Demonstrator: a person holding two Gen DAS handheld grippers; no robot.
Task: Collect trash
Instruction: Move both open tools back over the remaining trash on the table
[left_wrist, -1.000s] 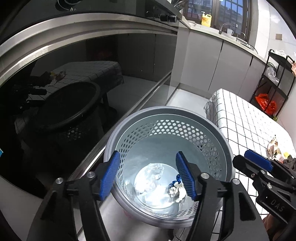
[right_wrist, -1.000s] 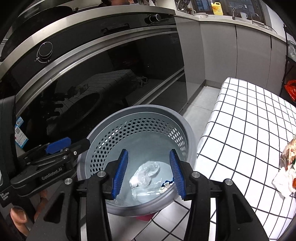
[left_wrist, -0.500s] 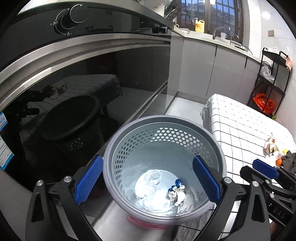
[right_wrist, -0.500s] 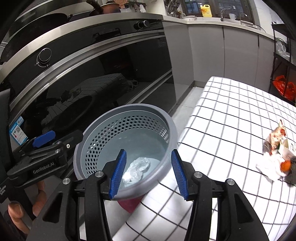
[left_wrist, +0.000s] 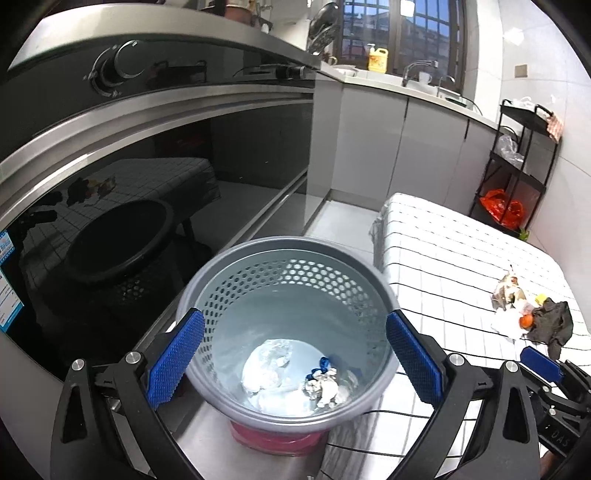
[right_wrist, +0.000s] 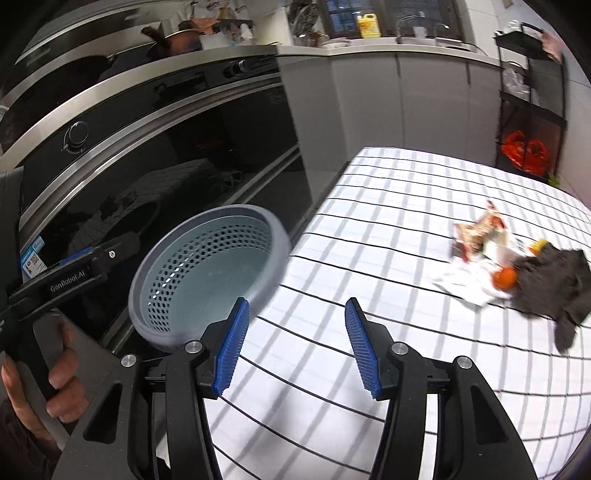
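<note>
A grey perforated bin stands beside the table; it also shows in the right wrist view. Inside lie a crumpled clear plastic wrap and a small foil and blue scrap. My left gripper is open wide and empty, its blue pads level with the bin's two sides. My right gripper is open and empty over the checked tablecloth. A trash pile lies at the table's right: a snack wrapper, white paper, an orange piece and a dark rag.
A black glass oven front runs along the left behind the bin. Grey cabinets stand at the back. A black rack with a red bag stands at the far right. The right gripper's tip shows in the left wrist view.
My left gripper has opened wide and drawn back from the bin. My right gripper has swung right, from over the bin to over the tablecloth.
</note>
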